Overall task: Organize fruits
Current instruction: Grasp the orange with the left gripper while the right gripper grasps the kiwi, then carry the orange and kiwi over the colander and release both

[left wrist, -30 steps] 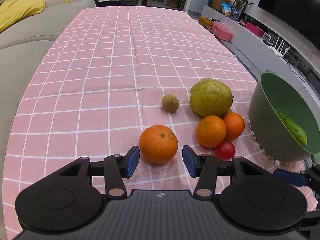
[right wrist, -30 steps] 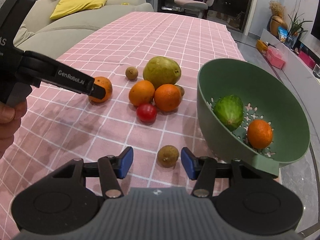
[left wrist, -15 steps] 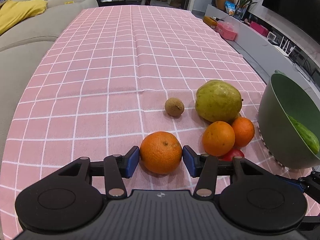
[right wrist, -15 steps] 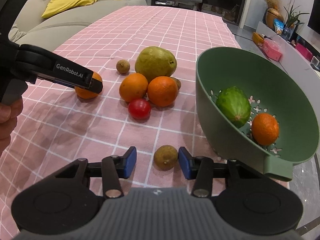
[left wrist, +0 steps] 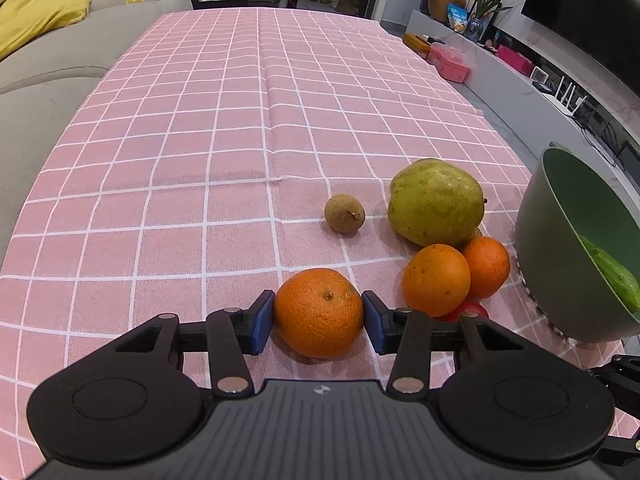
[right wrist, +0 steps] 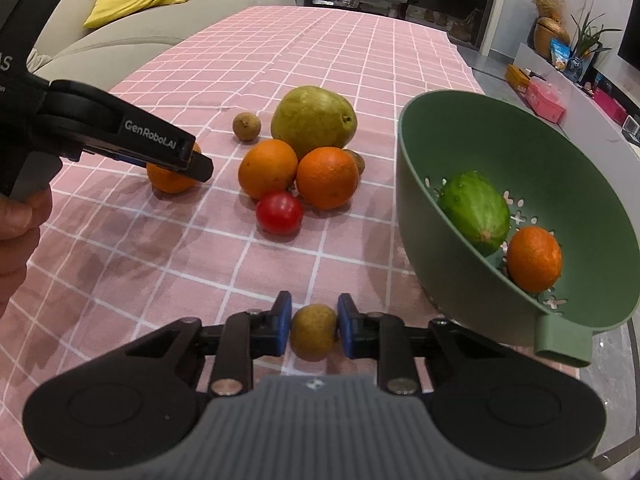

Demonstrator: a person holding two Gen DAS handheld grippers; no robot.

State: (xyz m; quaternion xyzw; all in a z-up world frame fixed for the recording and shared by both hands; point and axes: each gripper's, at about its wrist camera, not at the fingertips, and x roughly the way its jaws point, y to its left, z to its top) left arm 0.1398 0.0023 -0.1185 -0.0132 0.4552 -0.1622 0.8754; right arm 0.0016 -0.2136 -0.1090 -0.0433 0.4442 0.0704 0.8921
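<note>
My left gripper (left wrist: 318, 316) is shut on an orange (left wrist: 319, 311) that rests on the pink checked cloth; it also shows in the right wrist view (right wrist: 172, 174). My right gripper (right wrist: 314, 330) has closed on a small brown longan (right wrist: 313, 332) near the table's front edge, pads touching its sides. A green colander bowl (right wrist: 440, 128) at the right holds a cucumber (right wrist: 474, 210) and an orange (right wrist: 534, 260). A pear (left wrist: 435, 202), two oranges (left wrist: 436, 280), a tomato (right wrist: 279, 213) and another longan (left wrist: 344, 213) lie in a cluster.
The pink cloth (left wrist: 240, 120) stretches far back. A grey sofa (left wrist: 48, 64) with a yellow cushion runs along the left. A low white shelf (left wrist: 520, 80) with boxes and plants is on the right. The bowl's rim (left wrist: 560, 184) stands beside the fruit cluster.
Both grippers moved forward and closed: the left onto the orange, the right onto the longan. The fruits on the cloth have not moved.
</note>
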